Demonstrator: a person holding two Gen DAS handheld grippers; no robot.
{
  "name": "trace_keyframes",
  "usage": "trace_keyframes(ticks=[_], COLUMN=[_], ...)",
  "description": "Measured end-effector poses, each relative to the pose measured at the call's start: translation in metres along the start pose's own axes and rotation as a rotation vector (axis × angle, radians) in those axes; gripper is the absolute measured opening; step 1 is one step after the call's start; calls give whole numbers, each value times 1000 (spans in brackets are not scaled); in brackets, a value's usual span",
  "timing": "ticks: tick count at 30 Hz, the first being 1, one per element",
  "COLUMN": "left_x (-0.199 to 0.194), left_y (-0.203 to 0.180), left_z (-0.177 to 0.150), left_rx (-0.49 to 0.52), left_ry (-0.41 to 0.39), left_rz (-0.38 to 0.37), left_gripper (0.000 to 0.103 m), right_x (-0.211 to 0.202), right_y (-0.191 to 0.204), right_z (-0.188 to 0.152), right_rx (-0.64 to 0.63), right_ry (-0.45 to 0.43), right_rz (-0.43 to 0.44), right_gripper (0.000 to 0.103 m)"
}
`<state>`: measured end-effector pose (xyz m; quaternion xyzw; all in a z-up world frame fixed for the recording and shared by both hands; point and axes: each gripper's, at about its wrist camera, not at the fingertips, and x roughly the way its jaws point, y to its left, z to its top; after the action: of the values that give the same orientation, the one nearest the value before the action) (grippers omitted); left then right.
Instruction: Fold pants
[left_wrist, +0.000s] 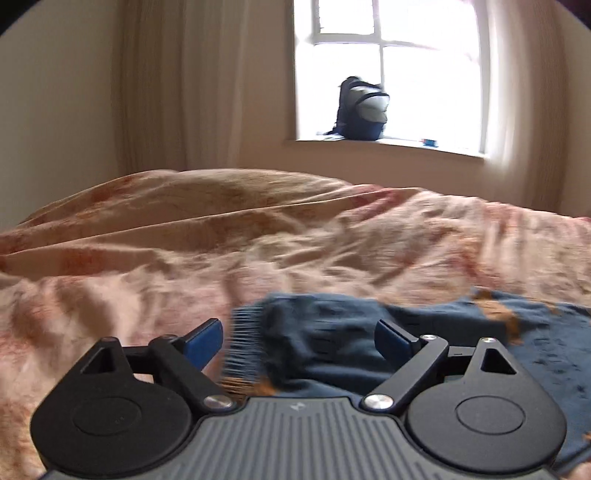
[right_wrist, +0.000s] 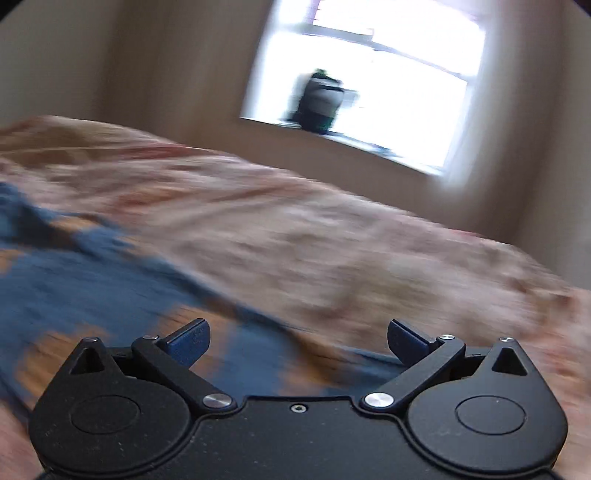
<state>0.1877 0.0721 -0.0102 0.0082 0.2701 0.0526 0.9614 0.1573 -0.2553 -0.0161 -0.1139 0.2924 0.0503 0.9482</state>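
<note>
Rumpled pink-and-cream floral bedspread (left_wrist: 258, 251) is filling both wrist views. Nearest, the left gripper (left_wrist: 299, 339) is hovering with its jaws spread wide and gripping nothing, above the ribbed cuff end of the dark blue knit pants (left_wrist: 332, 332) lying on the bedspread. The right gripper (right_wrist: 297, 341) is likewise standing released, over the pants' blurred right edge. Farther back, a grey-and-navy backpack (left_wrist: 364, 109) is sitting on the white window sill (left_wrist: 388, 147), beside a pale curtain (left_wrist: 155, 92) at left.
</note>
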Motion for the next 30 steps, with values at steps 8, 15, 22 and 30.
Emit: trace_keyframes(ticks=[8,15,22,30], left_x=[-18,-16,-11,-8], left_y=[77,79,72,86], left_z=[-23,-42,-47,-49], left_rx=[-344,-376,-354,-459], left_ry=[121,145,129,87], left_rz=[22,-67,-165,-236], left_gripper=[92,92,92,71], right_x=[55,126,163,135], right_y=[98,177,163,163], right_z=[72,110,107,119], right_rx=[-203,-351,-250,-217], right_ry=[-60,57,112,-13], right_rz=[339,381,317,346], right_gripper=[102,102,102,102])
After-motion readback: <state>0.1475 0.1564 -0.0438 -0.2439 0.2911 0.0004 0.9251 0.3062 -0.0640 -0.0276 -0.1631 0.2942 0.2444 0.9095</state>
